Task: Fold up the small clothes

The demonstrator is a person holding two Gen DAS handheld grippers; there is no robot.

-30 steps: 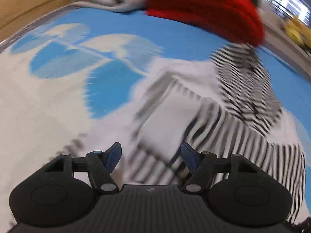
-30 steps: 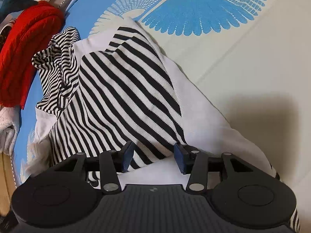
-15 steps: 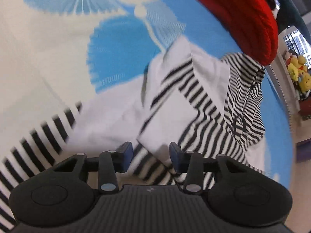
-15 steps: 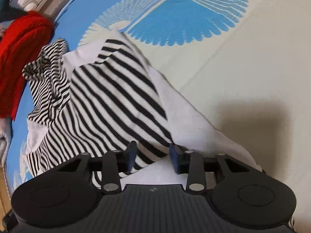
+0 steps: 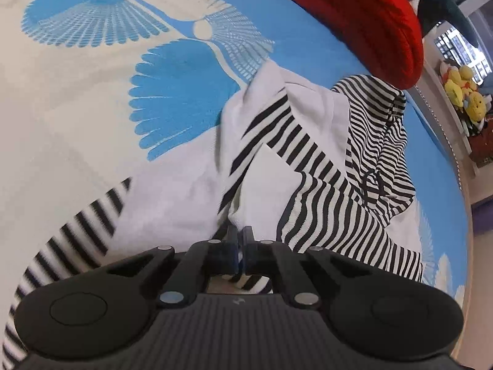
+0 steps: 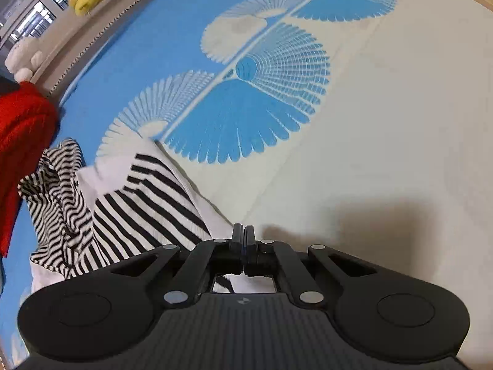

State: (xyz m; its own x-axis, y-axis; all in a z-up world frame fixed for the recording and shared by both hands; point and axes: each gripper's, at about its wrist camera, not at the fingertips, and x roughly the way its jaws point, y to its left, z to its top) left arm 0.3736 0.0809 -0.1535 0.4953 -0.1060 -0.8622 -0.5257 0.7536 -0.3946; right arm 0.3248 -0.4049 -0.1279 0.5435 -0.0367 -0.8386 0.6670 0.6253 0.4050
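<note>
A black-and-white striped garment (image 5: 311,166) with white panels lies crumpled on a blue-and-cream patterned bedspread (image 5: 92,92). My left gripper (image 5: 240,240) is shut on its near edge, with fabric pinched between the blue pads. In the right wrist view the same garment (image 6: 144,203) lies at the left, and my right gripper (image 6: 243,240) is shut on its near white edge. Cloth shows below both pairs of closed jaws.
A red knitted garment (image 5: 363,15) lies beyond the striped one, also seen in the right wrist view (image 6: 21,141). Yellow plush toys (image 5: 462,92) sit on a ledge past the bed edge. Cream bedspread (image 6: 400,154) stretches to the right.
Both grippers have closed from open onto the striped garment's near edge. Both views have shifted, and the garment's edge is drawn toward the grippers.
</note>
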